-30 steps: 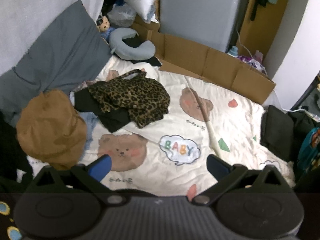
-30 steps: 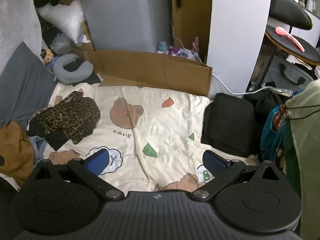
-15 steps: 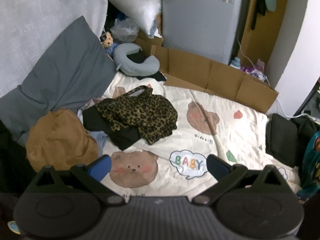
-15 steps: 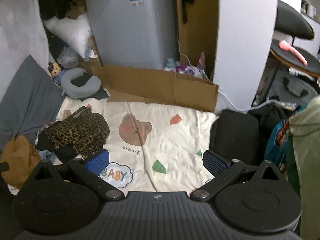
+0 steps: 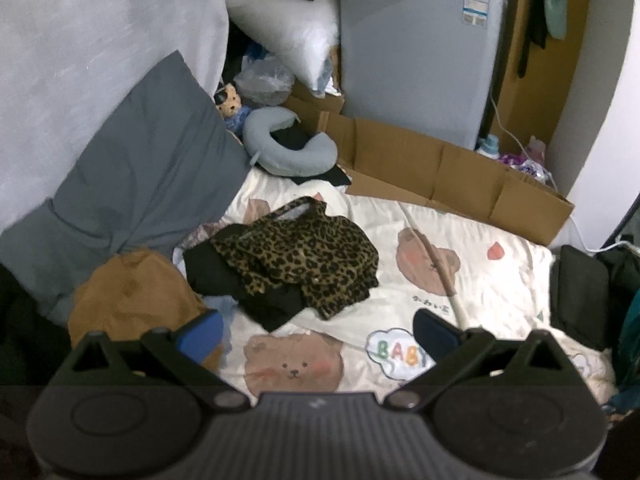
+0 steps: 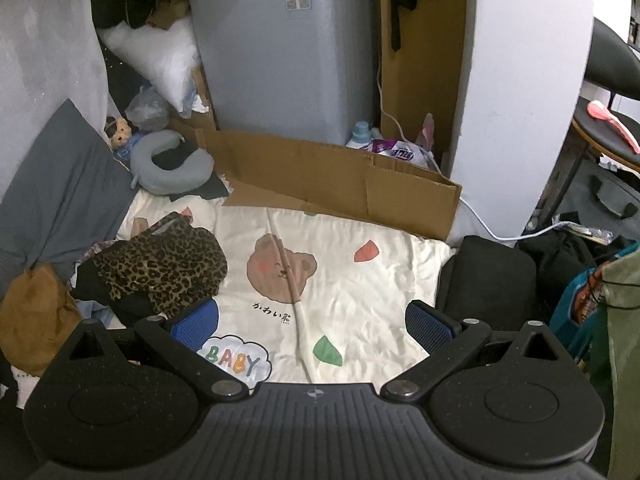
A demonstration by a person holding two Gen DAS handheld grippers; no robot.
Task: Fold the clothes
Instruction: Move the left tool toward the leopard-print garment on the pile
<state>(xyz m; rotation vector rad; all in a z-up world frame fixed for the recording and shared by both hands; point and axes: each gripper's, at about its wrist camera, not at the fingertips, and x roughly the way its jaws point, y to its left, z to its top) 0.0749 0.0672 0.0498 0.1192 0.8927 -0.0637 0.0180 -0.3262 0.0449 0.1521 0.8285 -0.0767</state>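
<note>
A crumpled leopard-print garment (image 5: 308, 252) (image 6: 164, 266) lies on a black garment (image 5: 240, 284) at the left of a cream bear-print blanket (image 5: 500, 280) (image 6: 360, 292). A brown garment (image 5: 132, 300) (image 6: 32, 316) is bunched at the blanket's left edge. My left gripper (image 5: 318, 334) hangs open above the blanket, short of the pile, nothing between its blue pads. My right gripper (image 6: 312, 326) is also open and empty, over the blanket's middle, the pile to its left.
A grey pillow (image 5: 140, 188) leans on the left wall. A grey neck pillow (image 5: 288, 152) and a small plush toy (image 5: 232, 104) lie at the back, before a cardboard wall (image 5: 440, 176) and a grey appliance (image 5: 416, 52). A black cushion (image 6: 488, 284) and bags (image 6: 588, 292) border the right.
Both cameras have tilted upward and drawn back over the second. The clothes pile and blanket sit lower in view. Both grippers stayed open and nothing was touched.
</note>
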